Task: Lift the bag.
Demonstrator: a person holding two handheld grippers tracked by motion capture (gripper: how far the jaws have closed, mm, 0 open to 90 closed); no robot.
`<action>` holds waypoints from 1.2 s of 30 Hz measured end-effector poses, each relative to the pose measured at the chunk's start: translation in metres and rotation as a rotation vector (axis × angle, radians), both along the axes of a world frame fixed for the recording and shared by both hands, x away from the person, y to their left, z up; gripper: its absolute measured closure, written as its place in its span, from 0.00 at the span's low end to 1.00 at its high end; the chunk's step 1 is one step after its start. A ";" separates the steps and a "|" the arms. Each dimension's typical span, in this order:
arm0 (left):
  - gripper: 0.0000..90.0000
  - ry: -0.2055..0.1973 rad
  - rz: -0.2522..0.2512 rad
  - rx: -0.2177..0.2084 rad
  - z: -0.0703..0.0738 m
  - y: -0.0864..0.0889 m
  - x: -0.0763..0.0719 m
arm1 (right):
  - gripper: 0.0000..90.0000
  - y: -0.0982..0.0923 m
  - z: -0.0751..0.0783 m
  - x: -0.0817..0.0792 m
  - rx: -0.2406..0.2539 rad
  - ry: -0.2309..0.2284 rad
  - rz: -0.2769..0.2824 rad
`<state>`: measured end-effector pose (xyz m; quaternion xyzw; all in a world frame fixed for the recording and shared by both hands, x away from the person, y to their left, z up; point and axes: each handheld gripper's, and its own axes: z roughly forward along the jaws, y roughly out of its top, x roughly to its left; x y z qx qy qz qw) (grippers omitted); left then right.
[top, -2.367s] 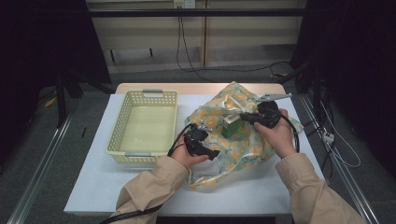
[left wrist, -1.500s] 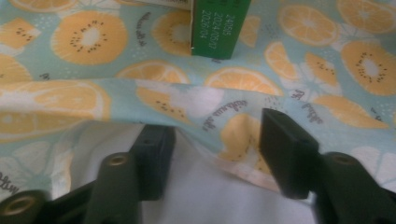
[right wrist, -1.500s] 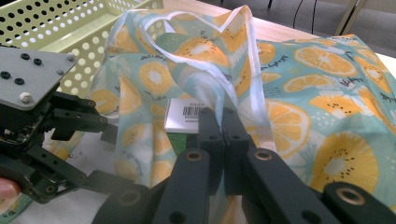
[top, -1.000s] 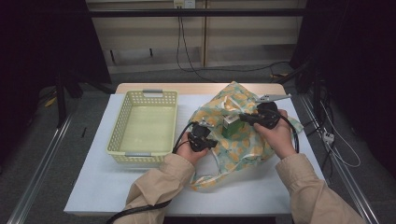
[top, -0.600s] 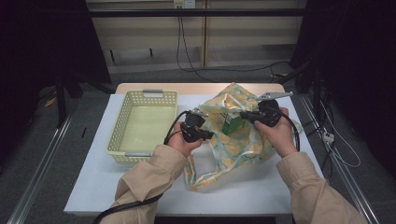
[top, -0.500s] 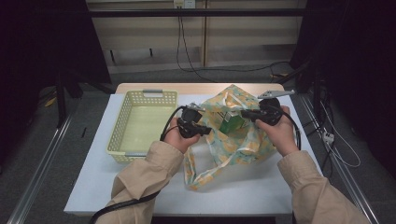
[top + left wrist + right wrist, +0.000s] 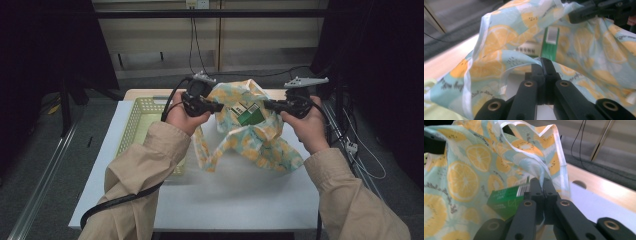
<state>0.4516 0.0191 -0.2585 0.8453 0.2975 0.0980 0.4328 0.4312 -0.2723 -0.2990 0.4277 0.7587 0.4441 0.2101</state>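
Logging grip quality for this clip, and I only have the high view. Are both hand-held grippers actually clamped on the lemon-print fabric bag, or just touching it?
Observer: The left hand-held gripper has its jaws shut on a fold of the lemon-print fabric bag at its rim.
Operator: And the right one?
Observer: The right hand-held gripper is also shut, pinching the bag's white-edged rim.
Operator: What is inside?
Observer: A green carton with a white barcode label sits tilted in the bag, right beside the right gripper's jaws.
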 end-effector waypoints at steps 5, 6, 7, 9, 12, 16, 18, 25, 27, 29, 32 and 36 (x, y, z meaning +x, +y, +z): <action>1.00 -0.030 0.015 -0.024 0.029 -0.001 0.007 | 1.00 -0.002 0.024 0.000 0.021 -0.039 -0.004; 1.00 -0.034 0.016 -0.027 0.031 -0.001 0.009 | 1.00 -0.002 0.027 0.000 0.020 -0.044 -0.005; 1.00 -0.033 0.015 -0.023 0.032 -0.001 0.010 | 1.00 -0.002 0.029 0.000 0.025 -0.049 -0.006; 1.00 -0.022 0.016 -0.029 0.030 -0.002 0.012 | 1.00 -0.002 0.030 0.000 0.026 -0.048 -0.004; 1.00 -0.015 0.016 -0.037 0.026 -0.002 0.013 | 1.00 0.000 0.028 -0.001 0.027 -0.044 0.004; 1.00 -0.007 0.010 -0.028 0.024 0.000 0.014 | 1.00 0.004 0.026 -0.001 0.030 -0.037 0.015; 1.00 -0.011 0.017 -0.031 0.025 0.002 0.014 | 1.00 0.007 0.027 -0.001 0.032 -0.037 0.020; 1.00 -0.008 0.029 -0.053 0.037 0.008 0.017 | 1.00 0.014 0.050 0.000 0.029 -0.078 0.030; 1.00 0.018 0.020 -0.059 0.030 0.010 0.019 | 0.99 0.017 0.047 0.001 0.042 -0.053 0.044; 1.00 0.039 0.022 -0.066 0.023 0.012 0.019 | 0.99 0.020 0.041 0.000 0.037 -0.040 0.051; 0.98 0.053 0.027 -0.068 0.016 0.018 0.020 | 0.97 0.025 0.030 0.001 0.068 -0.007 0.065; 0.62 0.048 0.064 -0.082 0.010 0.028 0.018 | 0.69 0.031 0.025 -0.001 0.108 -0.007 0.084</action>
